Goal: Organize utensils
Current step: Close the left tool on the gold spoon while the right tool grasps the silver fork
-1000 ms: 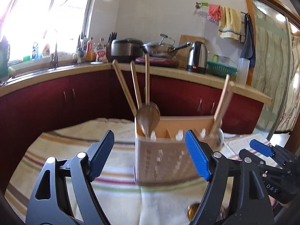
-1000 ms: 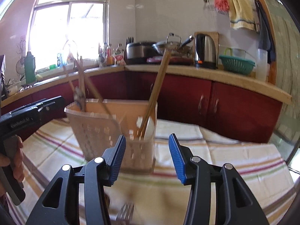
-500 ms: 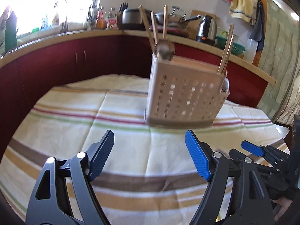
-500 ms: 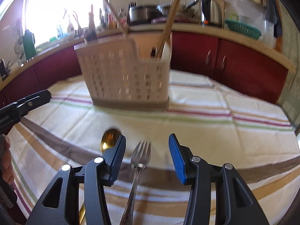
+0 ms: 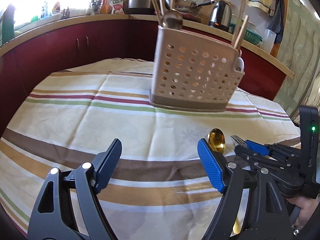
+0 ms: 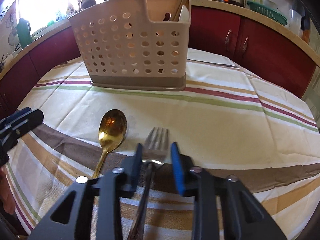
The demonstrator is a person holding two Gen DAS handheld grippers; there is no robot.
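Lying flat on the striped cloth (image 6: 210, 120), the fork (image 6: 155, 146) points its tines at the basket (image 6: 130, 46), handle running back under the right gripper (image 6: 156, 170); jaws straddle its neck w/ gaps each side, not gripping. Gold spoon (image 6: 112, 129) lies just left, roughly parallel. Left view shows only fork tines (image 5: 238, 141) & spoon bowl (image 5: 217, 140); handles hidden. Left gripper (image 5: 160, 166) hangs wide open over bare cloth.

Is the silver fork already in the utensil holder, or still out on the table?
Out. The fork lies flat on the striped cloth, beside the gold spoon and short of the holder; the right gripper straddles its neck, jaws not yet closed.
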